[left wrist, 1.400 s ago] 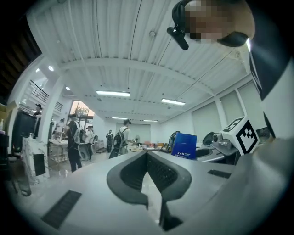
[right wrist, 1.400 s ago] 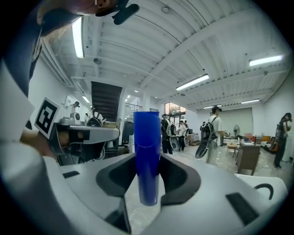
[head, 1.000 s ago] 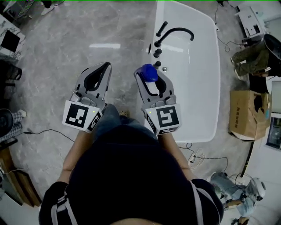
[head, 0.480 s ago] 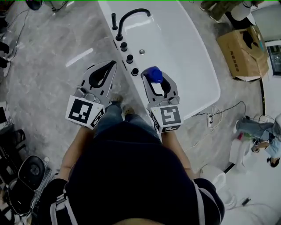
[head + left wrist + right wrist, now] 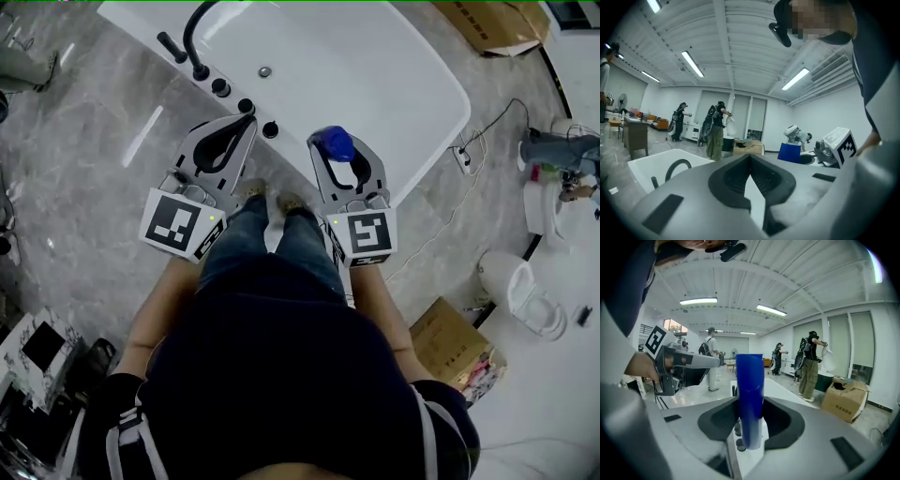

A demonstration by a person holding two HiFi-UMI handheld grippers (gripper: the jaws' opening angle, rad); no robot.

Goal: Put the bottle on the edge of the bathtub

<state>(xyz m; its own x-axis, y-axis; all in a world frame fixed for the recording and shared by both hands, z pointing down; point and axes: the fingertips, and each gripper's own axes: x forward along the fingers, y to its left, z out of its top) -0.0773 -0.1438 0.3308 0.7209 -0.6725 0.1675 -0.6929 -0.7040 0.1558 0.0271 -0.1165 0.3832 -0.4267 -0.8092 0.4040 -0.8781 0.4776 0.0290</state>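
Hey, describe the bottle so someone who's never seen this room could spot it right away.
Find the big white bathtub. Over its near edge, the right gripper holds a bottle between its jaws. It is the only bright blue thing there, unlike the black taps nearby.

My tongs: two, left tongs (image 5: pixel 246 120) and right tongs (image 5: pixel 339 155).
Bottle: one, a blue bottle (image 5: pixel 331 141).
Bathtub: one white bathtub (image 5: pixel 375 75).
Spout: one black spout (image 5: pixel 191 33).
Knobs: I count three round knobs (image 5: pixel 221 87) (image 5: pixel 246 106) (image 5: pixel 270 129).
Cardboard boxes: two cardboard boxes (image 5: pixel 487 23) (image 5: pixel 450 333) on the floor.
People: three people (image 5: pixel 711 364) (image 5: pixel 778 357) (image 5: pixel 811 366) that I can make out standing in the right gripper view.
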